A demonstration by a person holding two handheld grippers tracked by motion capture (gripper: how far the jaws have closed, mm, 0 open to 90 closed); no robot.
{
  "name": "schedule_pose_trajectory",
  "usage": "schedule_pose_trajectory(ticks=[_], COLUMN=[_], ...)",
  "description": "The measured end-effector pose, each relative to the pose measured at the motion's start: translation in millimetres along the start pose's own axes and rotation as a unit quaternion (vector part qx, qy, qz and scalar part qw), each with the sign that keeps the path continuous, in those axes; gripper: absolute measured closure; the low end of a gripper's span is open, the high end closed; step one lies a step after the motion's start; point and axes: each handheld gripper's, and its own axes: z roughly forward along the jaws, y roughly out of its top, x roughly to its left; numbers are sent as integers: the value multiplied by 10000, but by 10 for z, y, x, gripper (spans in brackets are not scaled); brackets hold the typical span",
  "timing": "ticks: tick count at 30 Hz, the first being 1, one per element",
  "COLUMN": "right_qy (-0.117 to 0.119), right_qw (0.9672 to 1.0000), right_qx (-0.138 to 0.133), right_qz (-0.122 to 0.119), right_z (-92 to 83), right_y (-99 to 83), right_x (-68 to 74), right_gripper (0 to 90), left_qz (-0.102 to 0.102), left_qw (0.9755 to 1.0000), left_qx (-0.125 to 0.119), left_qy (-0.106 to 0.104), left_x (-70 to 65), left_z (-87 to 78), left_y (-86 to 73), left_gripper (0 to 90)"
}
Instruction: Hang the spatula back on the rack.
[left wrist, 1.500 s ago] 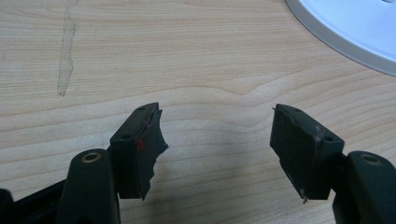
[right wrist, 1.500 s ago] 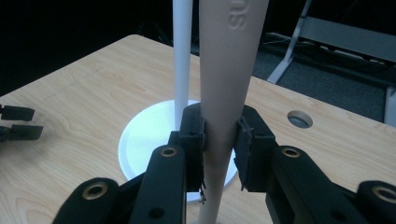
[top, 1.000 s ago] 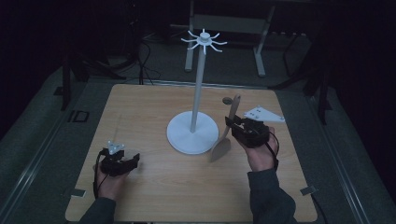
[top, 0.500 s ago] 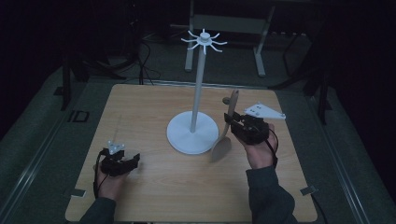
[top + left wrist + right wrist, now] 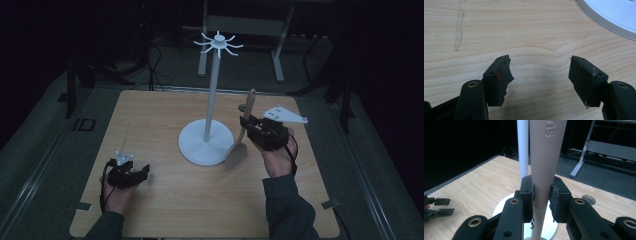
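Spatula [image 5: 243, 131] clamped upright in right gripper [image 5: 248, 123] beside stand [image 5: 212, 90], not yet hung on hooks [image 5: 218, 43]; left gripper [image 5: 145, 170] wide open, idle.

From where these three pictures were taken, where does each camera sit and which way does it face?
High view: above the person's side, looking forward and down on the table; forearms, left gripper, right gripper.
Left gripper view: rides the left gripper, facing the tabletop past open jaws.
Right gripper view: rides the right gripper, facing the spatula it clamps.
Shared: the white stand, its base.
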Motion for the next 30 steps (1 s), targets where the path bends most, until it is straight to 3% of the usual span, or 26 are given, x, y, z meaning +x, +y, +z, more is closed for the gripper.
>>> schedule_pose_trajectory(ticks=[30], right_qy=[-6], right_qw=[9998], right_qx=[-220], right_qz=[1], right_z=[-14], right_y=[266], right_x=[-45], right_gripper=[742], left_qz=[-3], left_qw=[10000], left_qx=[1], left_qy=[4], left_x=[3], left_z=[-1], left_y=[0], left_gripper=[343])
